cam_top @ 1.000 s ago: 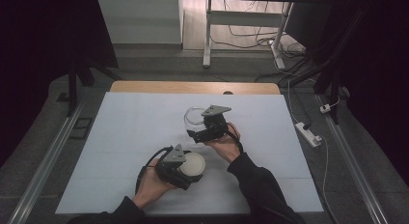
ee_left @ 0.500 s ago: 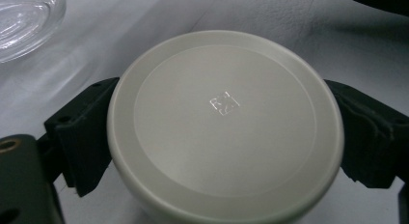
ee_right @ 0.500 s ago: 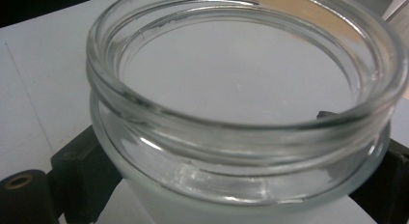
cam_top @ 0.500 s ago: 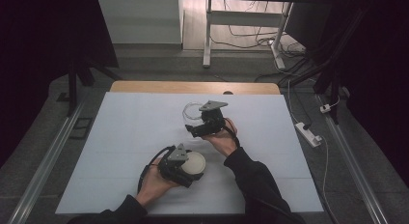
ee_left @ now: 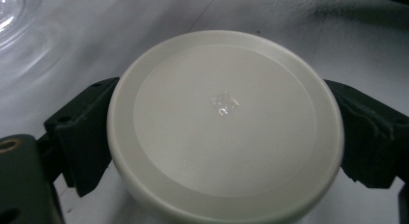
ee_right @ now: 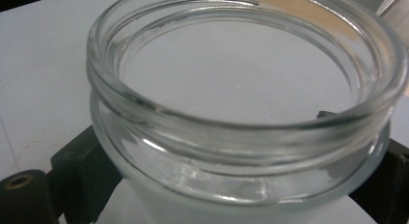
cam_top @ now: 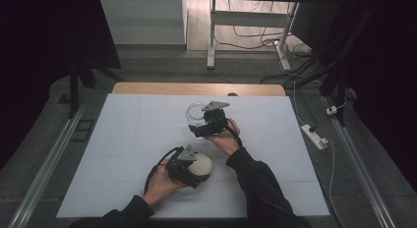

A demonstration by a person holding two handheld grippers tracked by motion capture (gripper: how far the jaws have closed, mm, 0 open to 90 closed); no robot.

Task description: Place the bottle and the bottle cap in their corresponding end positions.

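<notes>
Little had moved since the earlier frames. Left gripper (cam_top: 196, 170) jaws pinched the lid (ee_left: 225, 125) low over the tabletop (cam_top: 123, 139); right gripper (cam_top: 202, 126) jaws clasped the open jar (ee_right: 241, 108) farther back. Next, seemingly, lid onto jar, squarely aligned.

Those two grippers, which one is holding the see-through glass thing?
The right gripper, farther up the table, has its jaws around the clear glass jar. The left gripper, nearer the person, clamps an opaque cream lid instead.
</notes>
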